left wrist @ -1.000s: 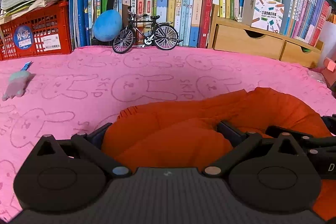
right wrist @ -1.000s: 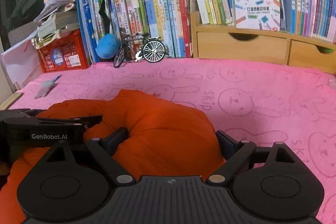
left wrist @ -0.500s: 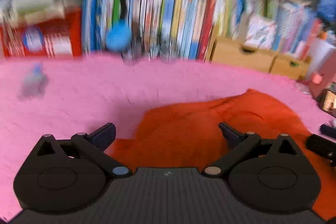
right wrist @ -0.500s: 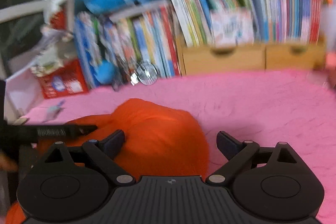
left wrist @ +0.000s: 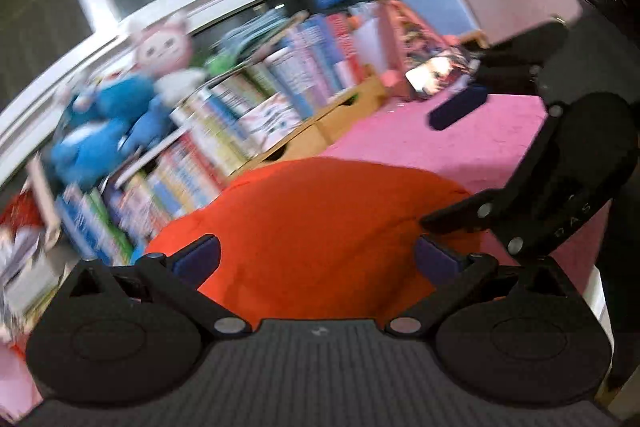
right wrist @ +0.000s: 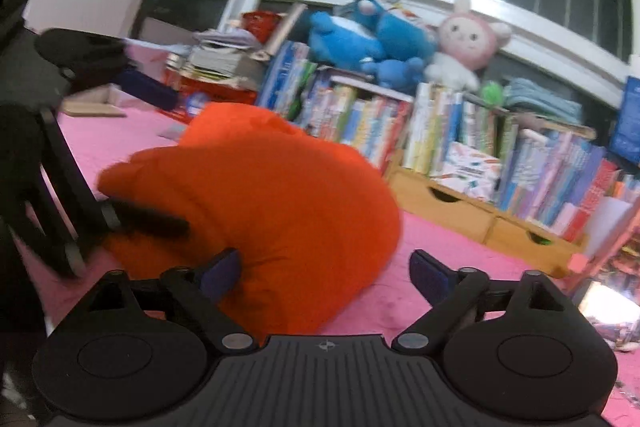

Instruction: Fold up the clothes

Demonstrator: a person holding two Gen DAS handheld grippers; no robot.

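- On the pink bunny-print cloth [left wrist: 472, 143], left wrist view: bunched orange fabric garment [left wrist: 320, 227] sits as a rounded heap directly ahead of the left gripper [left wrist: 316, 259]. Jaws spread wide, blue pads either side of the heap, nothing clamped. View is tilted and motion-blurred; bookshelf of upright books [left wrist: 248, 131] and blue plush toy [left wrist: 100, 131] smear behind.
- Same view: right gripper [left wrist: 460, 163] enters from the right edge, jaws apart; whether its lower finger touches the cloth, cannot tell.
- Right wrist view: right gripper [right wrist: 324, 273] wide open, empty; garment [right wrist: 256, 203] lies ahead-left, near the left pad.
- Same view: left gripper [right wrist: 156, 155] at left edge, one finger [right wrist: 148, 219] against or in the garment's near fold.
- Judgement: step in hand is finding an edge; garment unfolded, still a lump.
- Next move calls for pinching a hem or corner with each tool, then spreading flat.
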